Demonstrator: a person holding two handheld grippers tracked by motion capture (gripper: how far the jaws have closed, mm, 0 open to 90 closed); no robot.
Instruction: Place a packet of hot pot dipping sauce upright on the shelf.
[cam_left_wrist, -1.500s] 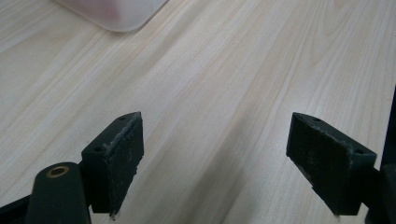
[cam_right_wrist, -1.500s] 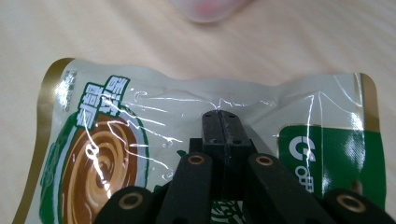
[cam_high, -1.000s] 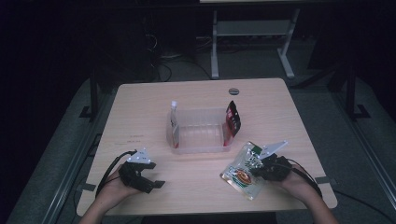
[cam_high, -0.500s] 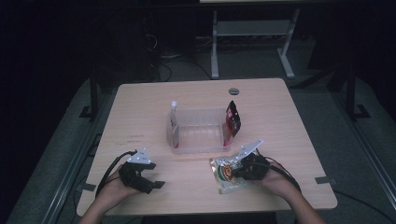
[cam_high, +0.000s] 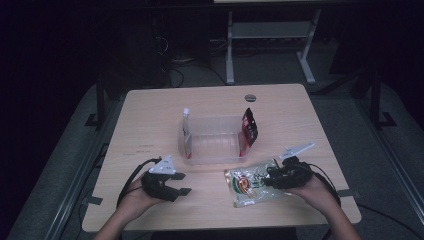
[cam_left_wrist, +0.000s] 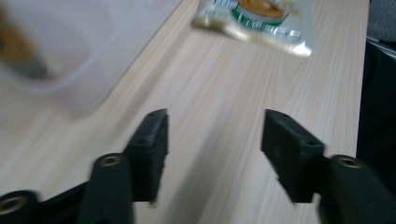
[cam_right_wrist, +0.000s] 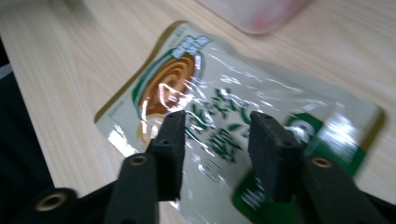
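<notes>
**Snack packet flat on table, both grippers apart**

I see the snack packet lying flat on the pale wood-grain table, near the front edge, just in front of the clear plastic box. It's a crinkly, glossy foil pouch, roughly rectangular, w/ green print and a brown swirl picture.

My right gripper sits over the packet's right part. Its jaws have just been opening; the matte black blocky pads stand partway apart above the foil, and they don't seem to be pinching it, though blur makes that hard to confirm.

My left gripper is well apart from the packet, over bare wood. Its jaws have just been closing, now about half open, nothing between them.

The box is thin-walled and see-thru, w/ a dark red pouch leaning at its right end.
</notes>
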